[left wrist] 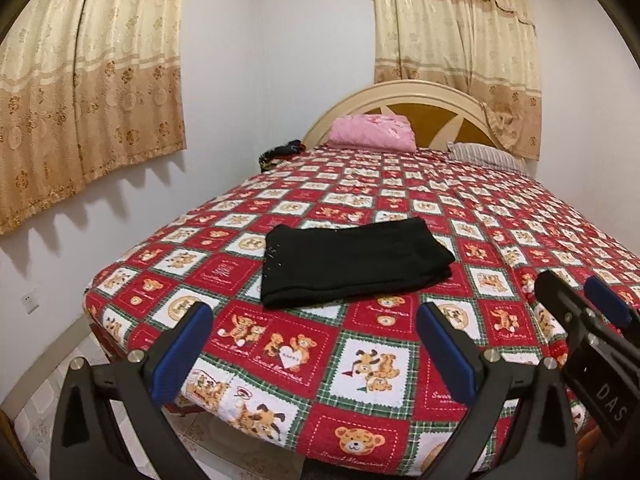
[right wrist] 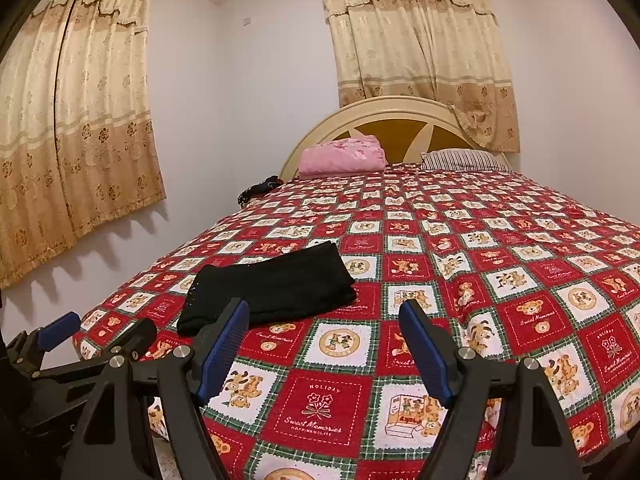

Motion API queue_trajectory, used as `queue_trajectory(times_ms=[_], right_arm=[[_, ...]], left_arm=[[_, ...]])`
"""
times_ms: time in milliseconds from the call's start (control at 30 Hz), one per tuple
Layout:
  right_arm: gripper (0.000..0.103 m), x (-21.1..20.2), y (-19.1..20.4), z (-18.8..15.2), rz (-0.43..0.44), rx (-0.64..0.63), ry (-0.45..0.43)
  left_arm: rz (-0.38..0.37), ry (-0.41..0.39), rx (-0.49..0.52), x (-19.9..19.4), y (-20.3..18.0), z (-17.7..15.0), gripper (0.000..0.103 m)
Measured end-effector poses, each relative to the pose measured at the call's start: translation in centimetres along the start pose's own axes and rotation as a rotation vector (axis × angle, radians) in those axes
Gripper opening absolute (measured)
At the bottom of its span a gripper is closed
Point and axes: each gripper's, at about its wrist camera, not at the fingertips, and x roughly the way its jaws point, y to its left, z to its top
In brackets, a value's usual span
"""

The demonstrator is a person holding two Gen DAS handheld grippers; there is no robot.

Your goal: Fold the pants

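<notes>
Both hand-held grippers, the left gripper (left wrist: 316,344) and right gripper (right wrist: 324,340), hover spread and empty just short of the black folded pants (left wrist: 352,260) lying on the bedspread (left wrist: 400,360). A careless pinch could catch only the top layer and undo the fold. Count: one pants, two grippers.

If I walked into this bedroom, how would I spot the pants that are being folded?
Look at the big bed with the red, white and green teddy-bear quilt. Near its foot end, toward the left side, lies a flat folded bundle: the black pants. They are the only plain dark thing on the patterned cover; the pink folded blanket sits far off by the headboard.
</notes>
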Motion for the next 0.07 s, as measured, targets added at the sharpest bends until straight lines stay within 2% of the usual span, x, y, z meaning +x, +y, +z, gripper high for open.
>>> queue_trajectory(times_ms=[67], right_arm=[[0.079,0.01,-0.05,-0.03,-0.003,0.003,-0.002]], left_arm=[[0.013,0.008,0.012,0.16,-0.24,-0.08,0.103]])
